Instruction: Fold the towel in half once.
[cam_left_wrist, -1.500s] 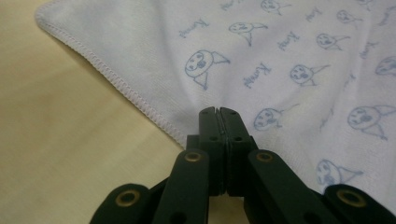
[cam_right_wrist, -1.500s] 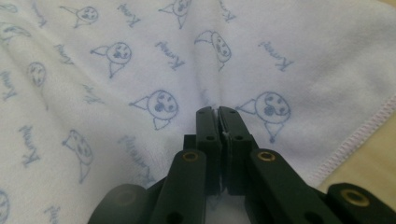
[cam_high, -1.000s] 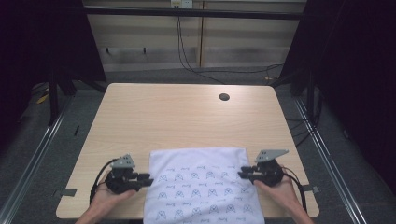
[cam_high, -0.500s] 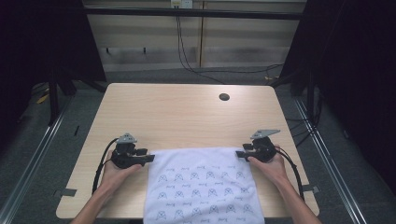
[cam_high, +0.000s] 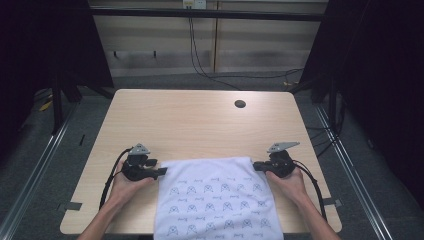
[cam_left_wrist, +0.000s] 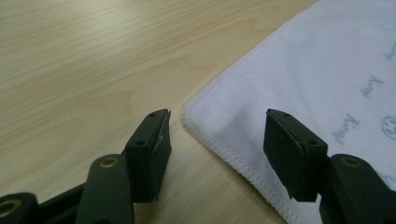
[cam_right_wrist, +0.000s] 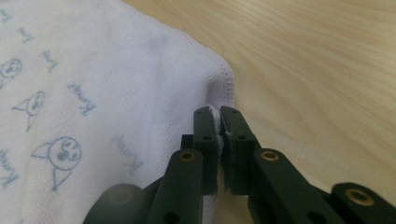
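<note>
**Right claw pinches the cloth corner, left claw spread beside the other**

The right claw (cam_right_wrist: 219, 122) is pressed together on the corner of the white cloth (cam_right_wrist: 93, 93); its jaws have just been closing, and a sliver of the stitched hem shows squeezed between the pads, with the fabric puckered just ahead of the tips. The left claw (cam_left_wrist: 215, 140) stands spread wide, its jaws having just been opening. The cloth's rounded corner (cam_left_wrist: 299, 93) lies flat on the tabletop (cam_left_wrist: 93, 56) in the gap between the jaws, and neither pad presses on it.

In the high view the person's hands come in from the near edge, the left claw (cam_high: 161, 171) at the cloth's far left corner and the right claw (cam_high: 256, 165) at its far right corner. The cloth (cam_high: 215, 200), printed with small pale blue figures and words, lies spread at the near middle of the tabletop (cam_high: 200, 125), its near end hanging over the edge.

Farther off the wood is bare up to a small dark round hole (cam_high: 240, 104) near the far right edge. Beyond the tabletop, cables (cam_high: 200, 55) hang down a pale wall.
</note>
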